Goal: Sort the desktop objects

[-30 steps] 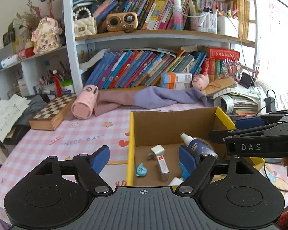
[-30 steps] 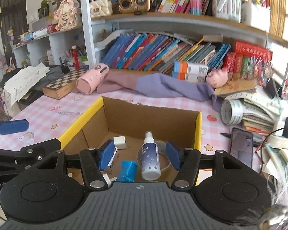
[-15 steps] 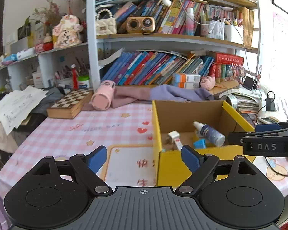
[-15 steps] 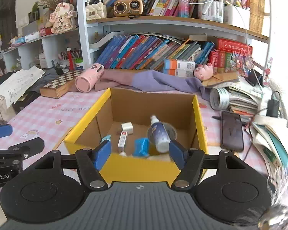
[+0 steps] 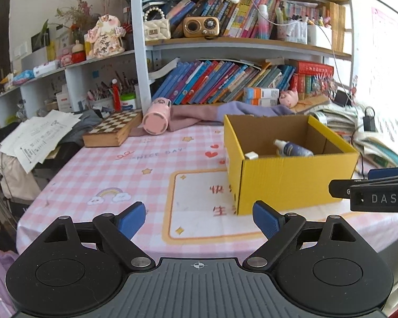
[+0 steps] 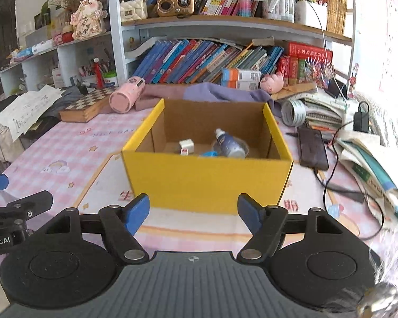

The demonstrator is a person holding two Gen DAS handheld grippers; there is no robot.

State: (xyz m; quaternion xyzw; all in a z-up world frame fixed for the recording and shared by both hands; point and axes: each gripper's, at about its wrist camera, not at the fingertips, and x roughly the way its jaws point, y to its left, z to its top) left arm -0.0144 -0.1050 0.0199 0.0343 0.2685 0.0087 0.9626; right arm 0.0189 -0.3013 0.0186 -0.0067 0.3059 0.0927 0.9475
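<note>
Left tongs (image 5: 199, 218) spread wide, jaws just been opening, nothing between them, over the pink checked bench (image 5: 124, 169). Right tongs (image 6: 193, 213) also spread and just been opening, nothing pinched (yellow box front shows in the gap, untouched). Yellow cardboard box (image 6: 207, 177) at 12 o'clock of the right tongs, 1 o'clock of the left. Inside: spray bottle (image 6: 229, 145) lying down, small white cube (image 6: 186, 144) at its 9 o'clock. Pink tumbler (image 6: 126, 98) on its side further back, 11 o'clock, beside the chessboard (image 6: 86, 106).
</note>
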